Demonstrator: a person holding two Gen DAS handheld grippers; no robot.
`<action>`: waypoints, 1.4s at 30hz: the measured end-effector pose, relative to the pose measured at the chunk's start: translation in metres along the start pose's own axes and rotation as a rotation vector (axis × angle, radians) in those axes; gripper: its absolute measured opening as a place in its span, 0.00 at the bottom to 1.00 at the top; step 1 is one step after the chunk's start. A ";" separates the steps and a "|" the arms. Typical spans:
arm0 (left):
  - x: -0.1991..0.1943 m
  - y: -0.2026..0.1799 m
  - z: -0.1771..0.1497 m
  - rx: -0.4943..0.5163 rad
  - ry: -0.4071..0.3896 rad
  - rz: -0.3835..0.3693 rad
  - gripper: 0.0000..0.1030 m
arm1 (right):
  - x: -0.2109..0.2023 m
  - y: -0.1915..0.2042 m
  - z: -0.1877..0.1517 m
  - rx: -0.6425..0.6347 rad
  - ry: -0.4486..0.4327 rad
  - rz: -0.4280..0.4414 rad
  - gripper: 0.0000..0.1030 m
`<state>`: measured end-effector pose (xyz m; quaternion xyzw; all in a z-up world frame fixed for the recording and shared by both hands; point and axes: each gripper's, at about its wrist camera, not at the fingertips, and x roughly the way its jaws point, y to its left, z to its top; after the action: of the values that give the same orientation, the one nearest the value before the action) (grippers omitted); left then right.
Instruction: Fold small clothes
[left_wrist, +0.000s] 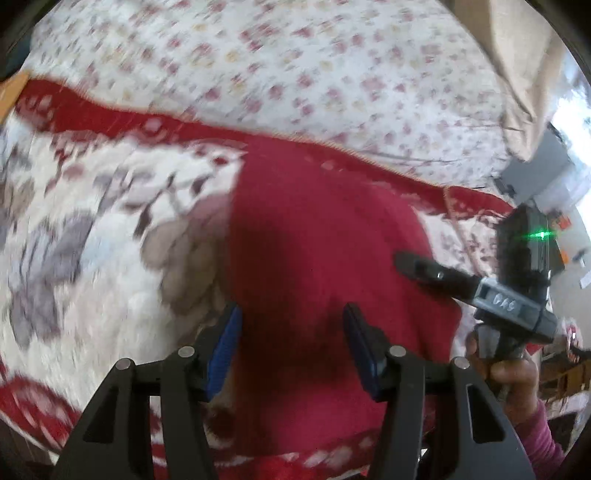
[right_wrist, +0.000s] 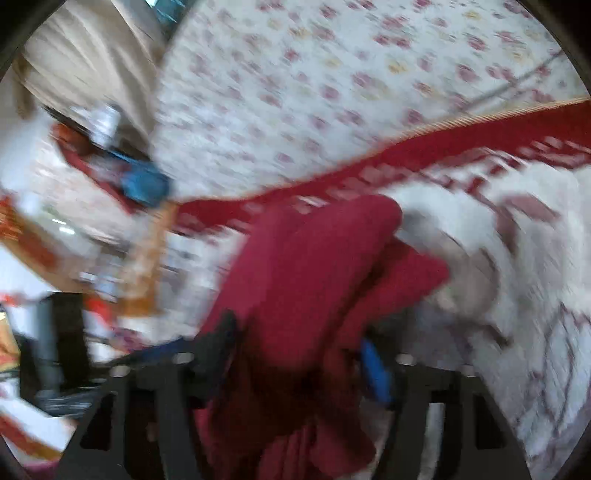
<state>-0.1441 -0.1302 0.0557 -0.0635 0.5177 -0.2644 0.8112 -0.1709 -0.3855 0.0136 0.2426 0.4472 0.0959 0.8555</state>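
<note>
A dark red garment (left_wrist: 314, 236) lies spread on a white blanket with a red border. My left gripper (left_wrist: 291, 332) hovers over its near part. Both blue pads (left_wrist: 225, 350) show their faces, the jaws stand apart, and the cloth lies below them, so it is open. In the same view my right gripper (left_wrist: 417, 266) comes in from the right over the garment's edge, held by a hand (left_wrist: 513, 373). The right wrist view is blurred: the red garment (right_wrist: 314, 266) is bunched up between my right gripper's (right_wrist: 299, 354) fingers, beside one blue pad (right_wrist: 375, 369). Whether the pads press on it is unclear.
The blanket (left_wrist: 92, 221) covers a bed with a floral sheet (left_wrist: 295, 62) behind it. A beige pillow (left_wrist: 524, 66) sits at the far right. Past the bed's edge the right wrist view shows blurred room clutter (right_wrist: 92, 258).
</note>
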 end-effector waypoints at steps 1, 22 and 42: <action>0.001 0.006 -0.004 -0.016 0.004 -0.006 0.69 | -0.002 -0.003 -0.002 0.005 0.008 -0.011 0.76; -0.003 -0.014 -0.004 0.141 -0.222 0.194 0.87 | -0.024 0.046 -0.047 -0.211 -0.039 -0.218 0.59; -0.024 -0.021 -0.009 0.179 -0.350 0.263 0.92 | -0.053 0.078 -0.037 -0.159 -0.188 -0.361 0.90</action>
<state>-0.1675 -0.1349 0.0791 0.0320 0.3476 -0.1862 0.9184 -0.2277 -0.3259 0.0731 0.0983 0.3929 -0.0469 0.9131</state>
